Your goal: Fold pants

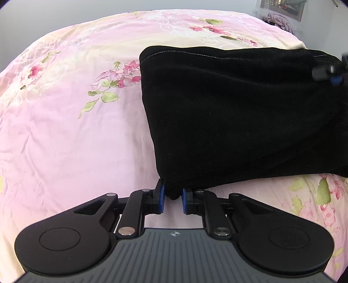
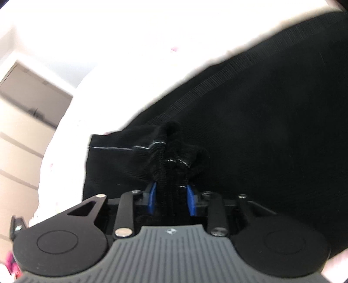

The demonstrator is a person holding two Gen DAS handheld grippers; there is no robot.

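Observation:
Black pants (image 1: 239,113) lie folded on a pink floral bedsheet (image 1: 76,130), filling the right half of the left wrist view. My left gripper (image 1: 173,196) is closed on the near corner of the pants, with a nub of black cloth between its blue pads. My right gripper (image 2: 171,196) is shut on a bunched hem of the pants (image 2: 261,130), with stitching showing just past the pads. The right gripper also shows at the far right edge of the left wrist view (image 1: 332,73), at the pants' far corner.
The bed's far edge curves across the top of the left wrist view. A purple cloth heap (image 1: 279,20) lies at the back right. A beige cabinet (image 2: 26,122) stands at the left of the right wrist view, which is blurred and overexposed.

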